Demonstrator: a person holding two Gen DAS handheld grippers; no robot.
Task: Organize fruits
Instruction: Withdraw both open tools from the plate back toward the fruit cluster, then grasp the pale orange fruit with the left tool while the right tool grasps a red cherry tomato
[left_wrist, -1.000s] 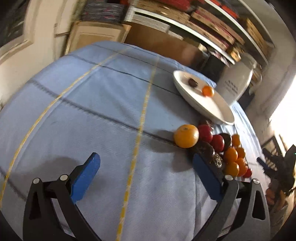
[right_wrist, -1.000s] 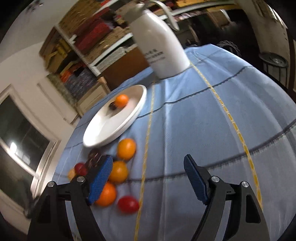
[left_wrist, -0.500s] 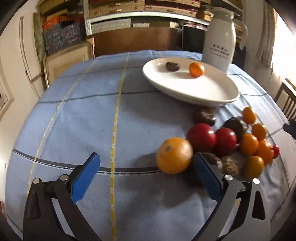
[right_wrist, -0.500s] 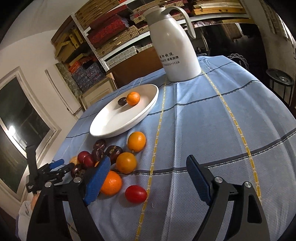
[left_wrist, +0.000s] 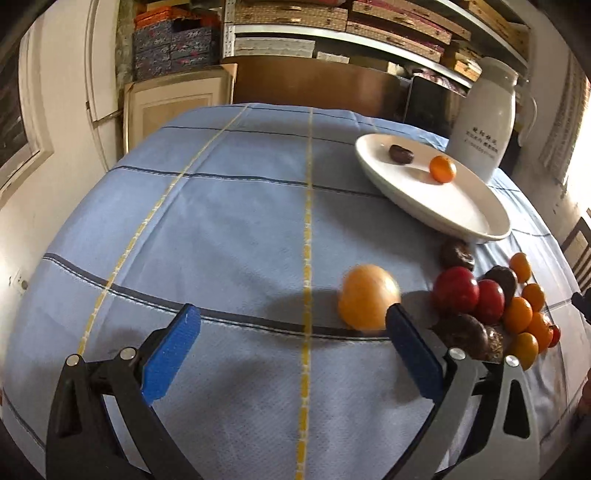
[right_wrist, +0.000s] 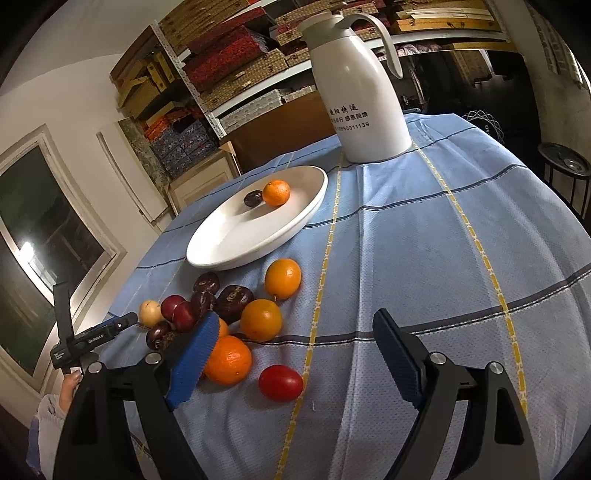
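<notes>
A white plate (left_wrist: 476, 218) (right_wrist: 221, 251) holds a small orange (left_wrist: 442, 169) (right_wrist: 276, 192) and a dark fruit (left_wrist: 401, 154) (right_wrist: 253, 198). On the blue cloth beside it lies a cluster of fruit: a large orange (left_wrist: 367, 297), red fruits (left_wrist: 456, 290), dark fruits (right_wrist: 233, 298), small oranges (right_wrist: 260, 319) and a red tomato (right_wrist: 280, 382). My left gripper (left_wrist: 293, 349) is open and empty, its right finger next to the large orange. My right gripper (right_wrist: 295, 363) is open and empty, just above the tomato.
A white thermos jug (right_wrist: 360, 92) (left_wrist: 484, 122) stands behind the plate. Shelves with boxes (left_wrist: 332, 26) and a cabinet (left_wrist: 173, 103) lie beyond the table's far edge. The other hand-held gripper (right_wrist: 85, 339) shows at the left of the right wrist view.
The left gripper has swung left, so the fruit cluster and plate now sit further right in its view. The large orange looks blurred. The right gripper has come slightly nearer the fruit.
</notes>
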